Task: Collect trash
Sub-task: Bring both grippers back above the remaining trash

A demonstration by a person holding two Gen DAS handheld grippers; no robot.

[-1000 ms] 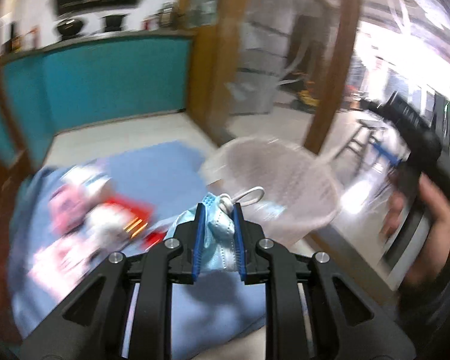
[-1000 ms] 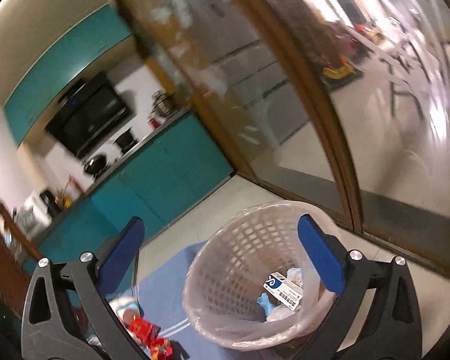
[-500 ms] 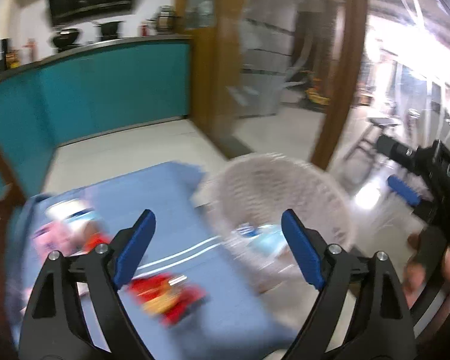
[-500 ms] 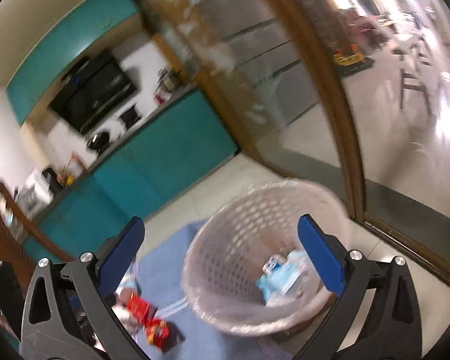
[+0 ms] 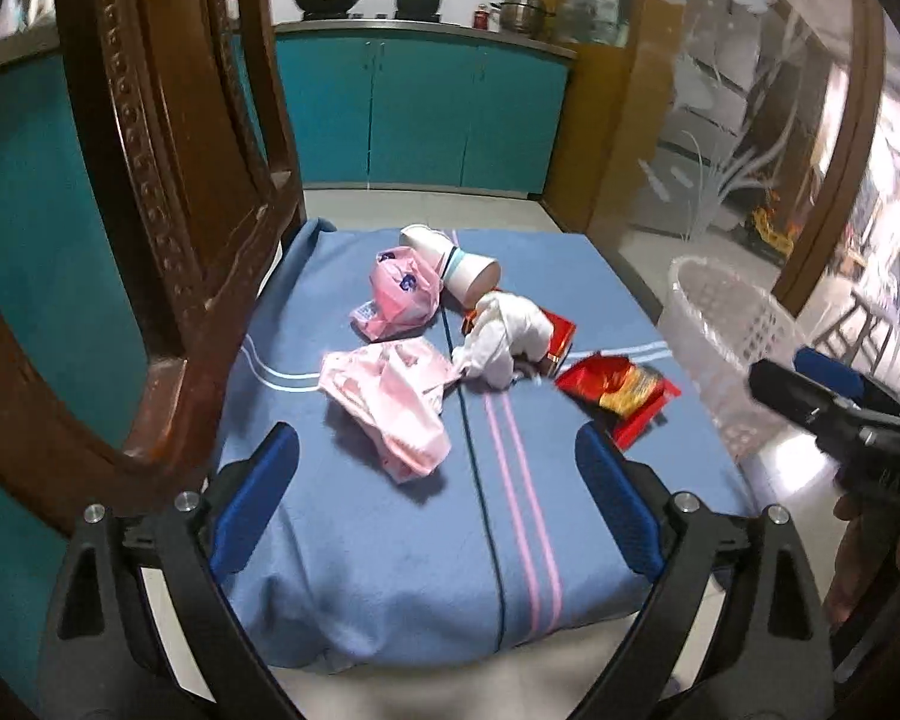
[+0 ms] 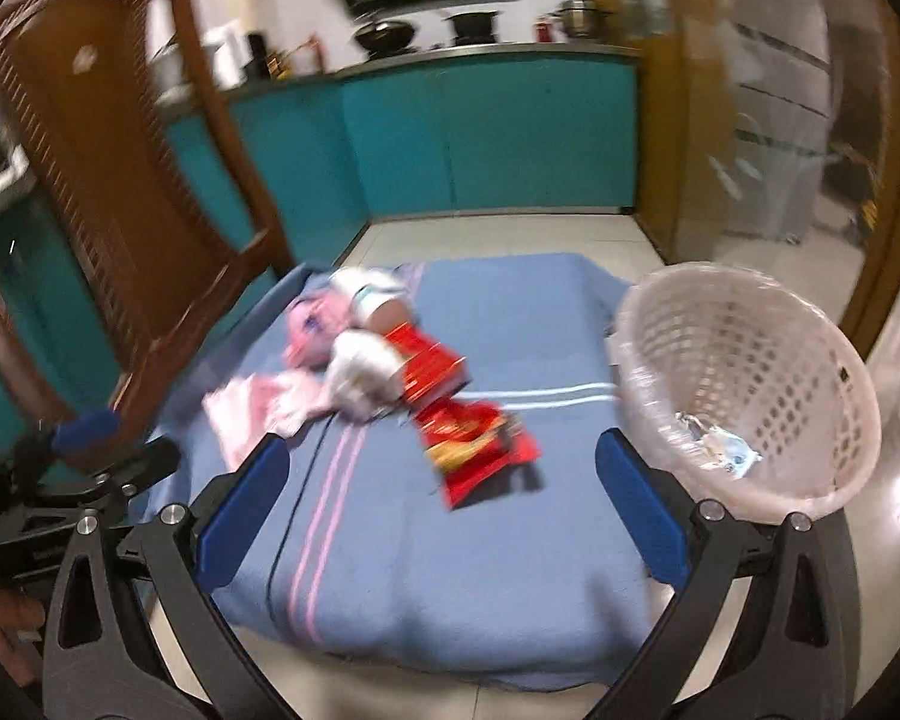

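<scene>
1. a kitchen with teal cabinets [image 5: 414,114] at the back, a carved brown wooden chair [image 5: 168,192] at 9 o'clock, and pale floor tiles; a blue striped cloth [image 5: 390,528] lies spread on the floor and carries the rubbish.
2. the trash sits in one loose cluster around the cloth's centre: a crumpled pink plastic bag [image 5: 390,402] nearest, a second knotted pink bag [image 5: 399,294] behind it, a white paper cup [image 5: 450,261] on its side at 12 o'clock, a white crumpled tissue wad [image 5: 504,336], and a red and yellow foil snack wrapper [image 5: 621,393] at 2 o'clock.
3. handling, as a judgement: all of it looks light and soft. the bags should crush easily, so pinch a raised fold. the foil looks slippery, so take a lifted edge. the cup would dent, so grip it across the rim.
4. the white perforated plastic basket [image 6: 750,378], lined with clear film, stands off the cloth's edge at 3 o'clock; a few pale scraps lie inside it, too blurred to name.
5. the left hand-held gripper [image 5: 438,504] has its jaws opening, nothing between them; the right hand-held gripper [image 6: 444,510] is spread apart and empty.
</scene>
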